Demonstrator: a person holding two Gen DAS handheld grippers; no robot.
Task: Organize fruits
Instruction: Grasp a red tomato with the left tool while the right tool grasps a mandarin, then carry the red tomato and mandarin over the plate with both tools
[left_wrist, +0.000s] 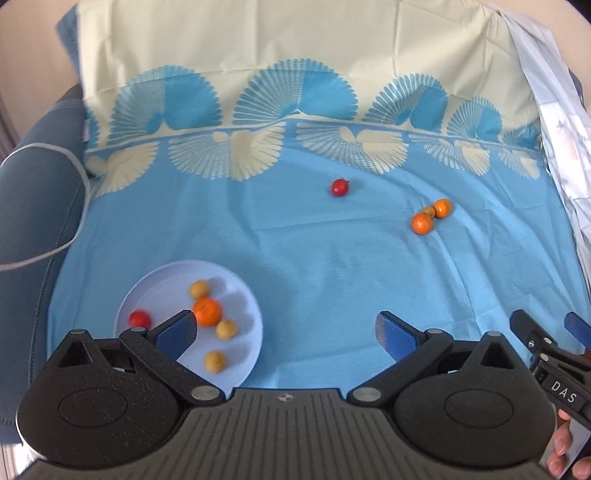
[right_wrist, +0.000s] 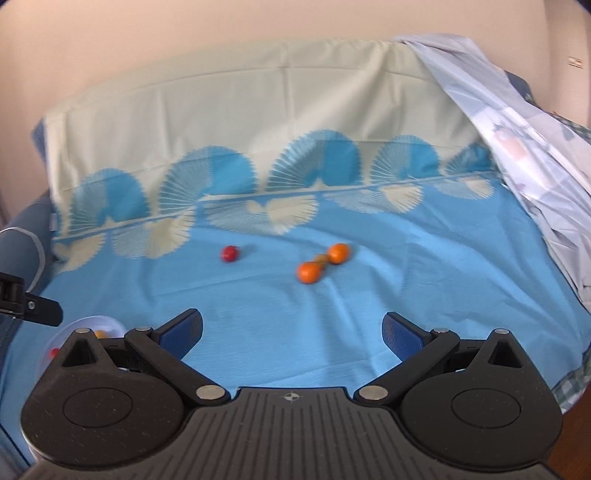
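1. A pale blue plate (left_wrist: 243, 295) lies just ahead of the left gripper (left_wrist: 286, 328), toward its left jaw, holding one orange (left_wrist: 207, 312), one red fruit (left_wrist: 139, 318) and three small tan fruits (left_wrist: 200, 289).
2. Well ahead of the right gripper (right_wrist: 291, 328), a lone red fruit (right_wrist: 229, 253) and two oranges (right_wrist: 308, 272) flanking a tan fruit (right_wrist: 320, 259) sit apart from the plate.
3. "DAS" is printed on the right gripper's body, seen in the left view.
4. Both sets of jaws stand wide apart, holding nothing.
5. A blue sheet with fan patterning (left_wrist: 332, 258) covers the bed.
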